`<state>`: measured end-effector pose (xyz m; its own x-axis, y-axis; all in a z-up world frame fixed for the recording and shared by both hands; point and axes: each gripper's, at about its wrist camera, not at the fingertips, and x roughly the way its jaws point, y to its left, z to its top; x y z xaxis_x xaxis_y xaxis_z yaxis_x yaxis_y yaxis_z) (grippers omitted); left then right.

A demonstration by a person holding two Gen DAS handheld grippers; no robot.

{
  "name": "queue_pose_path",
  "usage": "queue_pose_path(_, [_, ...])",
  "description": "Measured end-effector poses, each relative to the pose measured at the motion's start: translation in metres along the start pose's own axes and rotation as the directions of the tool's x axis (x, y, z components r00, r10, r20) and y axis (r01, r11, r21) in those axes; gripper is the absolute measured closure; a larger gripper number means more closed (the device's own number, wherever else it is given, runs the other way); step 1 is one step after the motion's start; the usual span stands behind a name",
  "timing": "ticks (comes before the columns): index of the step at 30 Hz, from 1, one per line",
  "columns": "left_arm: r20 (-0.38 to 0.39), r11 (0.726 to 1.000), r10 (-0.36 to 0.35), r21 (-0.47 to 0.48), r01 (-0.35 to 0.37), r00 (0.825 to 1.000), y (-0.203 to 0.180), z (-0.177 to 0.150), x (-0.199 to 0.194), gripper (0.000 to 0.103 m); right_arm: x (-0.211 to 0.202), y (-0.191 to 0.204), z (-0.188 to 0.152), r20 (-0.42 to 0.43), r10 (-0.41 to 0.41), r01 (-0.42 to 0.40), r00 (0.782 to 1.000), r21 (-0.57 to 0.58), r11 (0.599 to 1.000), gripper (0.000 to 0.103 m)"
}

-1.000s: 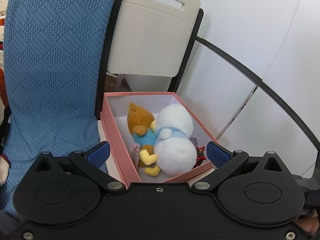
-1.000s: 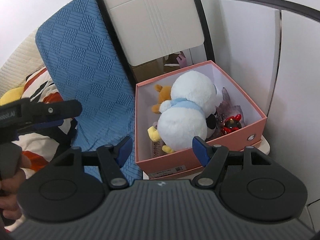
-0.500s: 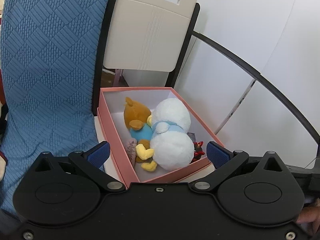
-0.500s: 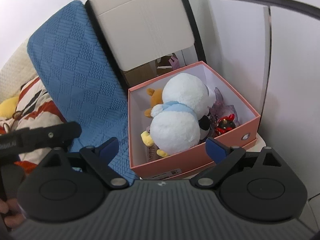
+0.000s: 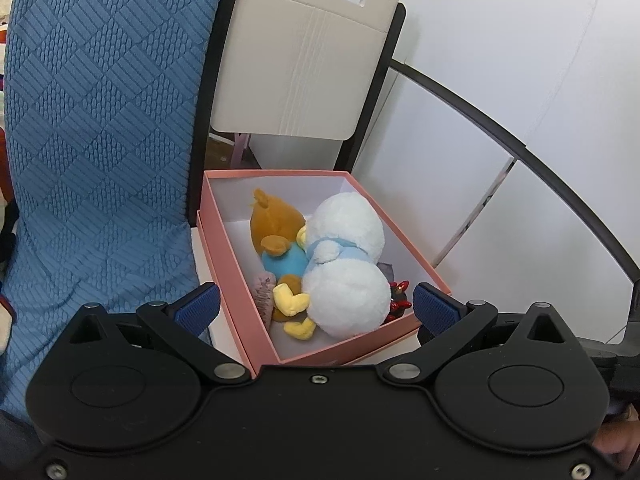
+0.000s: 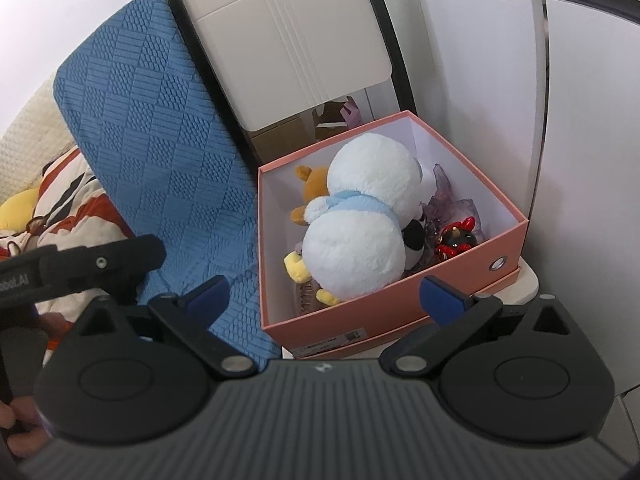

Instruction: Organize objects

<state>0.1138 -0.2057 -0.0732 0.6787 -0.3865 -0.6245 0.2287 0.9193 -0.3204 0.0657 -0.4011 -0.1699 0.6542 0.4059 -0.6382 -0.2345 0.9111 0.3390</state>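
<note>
I am holding both claws back from the open pink cardboard box (image 5: 240, 272), and neither is carrying anything. The left claw (image 5: 316, 304) is standing wide apart, its blue pads framing the near end of the box; the right claw (image 6: 324, 294) is likewise spread, with nothing between its pads.

The toys are sitting inside the box already. The big white plush with the light-blue collar (image 6: 360, 220) is filling the middle, lying along the box's length, probably because it is too bulky to sit any other way. The brown plush bear in a blue shirt (image 5: 280, 236) is wedged at its 9 o'clock in the left view, against the left wall. At the white plush's 3 o'clock in the right view, a small red and black figurine (image 6: 458, 236) is tucked into the near corner beside something purple and translucent (image 6: 444, 196); I am not able to tell what that is.

The box is resting on a pale seat-like surface (image 6: 524, 280), not a desk as far as I can see, with a blue quilted cushion (image 6: 160, 152) leaning at its 9 o'clock and a beige folding chair back (image 6: 296, 40) at 12. I am judging the packing nearly done.
</note>
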Motion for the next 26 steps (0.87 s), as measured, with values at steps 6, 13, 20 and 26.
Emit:
queue_pose_path(6, [0.012,1.000,0.007,-0.002,-0.007,1.000,-0.001,0.000,-0.003,0.000,0.000,0.003,0.000,-0.004,0.006,-0.006,1.000,-0.010,1.000,0.000])
queue_pose_path(13, [0.013,1.000,-0.007,0.007,0.007,1.000,-0.003,-0.001,-0.006,0.000,-0.001,0.002,0.000,-0.008,0.008,-0.008,1.000,-0.002,1.000,0.000])
queue_pose_path(20, [0.021,1.000,-0.010,0.014,0.009,1.000,-0.003,0.000,-0.009,0.000,-0.001,0.004,0.000,-0.011,0.012,-0.012,1.000,-0.012,1.000,0.000])
queue_pose_path(26, [0.021,1.000,-0.020,0.013,0.019,1.000,-0.002,0.000,-0.011,0.000,-0.001,0.003,0.000,-0.012,0.011,-0.011,1.000,-0.010,1.000,0.000])
